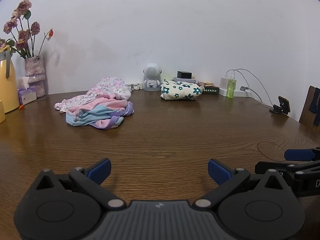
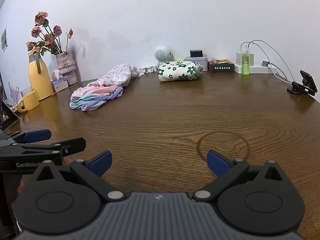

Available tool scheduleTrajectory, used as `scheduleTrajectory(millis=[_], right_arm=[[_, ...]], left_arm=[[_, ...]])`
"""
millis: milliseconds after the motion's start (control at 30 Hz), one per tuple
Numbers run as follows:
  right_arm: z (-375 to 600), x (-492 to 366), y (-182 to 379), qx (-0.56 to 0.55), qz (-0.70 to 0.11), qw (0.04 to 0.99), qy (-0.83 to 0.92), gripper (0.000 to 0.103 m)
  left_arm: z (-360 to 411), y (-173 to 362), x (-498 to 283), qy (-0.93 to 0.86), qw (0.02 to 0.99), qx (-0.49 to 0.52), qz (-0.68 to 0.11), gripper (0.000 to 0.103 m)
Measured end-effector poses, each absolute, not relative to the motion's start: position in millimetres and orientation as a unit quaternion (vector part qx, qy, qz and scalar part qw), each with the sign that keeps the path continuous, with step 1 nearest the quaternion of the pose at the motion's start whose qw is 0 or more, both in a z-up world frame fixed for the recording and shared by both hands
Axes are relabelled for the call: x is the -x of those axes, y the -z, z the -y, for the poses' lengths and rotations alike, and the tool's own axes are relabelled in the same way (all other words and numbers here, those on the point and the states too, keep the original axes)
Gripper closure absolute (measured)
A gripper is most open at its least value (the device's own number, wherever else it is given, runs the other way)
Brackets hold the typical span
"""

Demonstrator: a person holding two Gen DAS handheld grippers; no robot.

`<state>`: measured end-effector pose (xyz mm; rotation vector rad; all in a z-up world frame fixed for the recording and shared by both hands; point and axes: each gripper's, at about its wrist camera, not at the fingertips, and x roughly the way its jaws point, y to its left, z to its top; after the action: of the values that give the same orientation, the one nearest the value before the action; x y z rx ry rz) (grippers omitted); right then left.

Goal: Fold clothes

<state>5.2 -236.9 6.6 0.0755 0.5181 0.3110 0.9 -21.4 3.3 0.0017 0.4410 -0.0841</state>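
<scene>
Brown wood grain fills most of what I see: the desk (image 1: pixel 160 136) runs bare from my tongs back to the wall. My left tongs (image 1: pixel 159 171) hang low over the near edge with their blue pads spread wide and nothing between them. My right tongs (image 2: pixel 159 163) sit the same way, gaping and empty, just beside the left ones; each shows at the edge of the other's view.

Well ahead and to the left lies the crumpled pile of clothes (image 1: pixel 99 112), pink, pale blue and purple, with a pink floral garment (image 1: pixel 108 90) bunched against its far side. Further right, near the wall, a cream garment with dark green flowers (image 1: pixel 180 91) rests folded into a neat bundle. A small white robot-shaped speaker (image 1: pixel 152 78) stands between the two. At far left I see a yellow jug (image 2: pixel 39 78) and a vase of dried roses (image 2: pixel 66 66); a green spray bottle (image 2: pixel 245 62) stands at the right.
</scene>
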Motion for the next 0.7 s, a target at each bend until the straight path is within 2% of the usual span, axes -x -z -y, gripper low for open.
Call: scheduleTrajectory(millis=[700], right_arm=[[235.9,-4.6,-8.0,-0.034,-0.254,0.955,-0.152,0.0]], left_arm=[[21.7,-3.3,-2.2,0.043,0.975,-0.003,-0.22,0.0]])
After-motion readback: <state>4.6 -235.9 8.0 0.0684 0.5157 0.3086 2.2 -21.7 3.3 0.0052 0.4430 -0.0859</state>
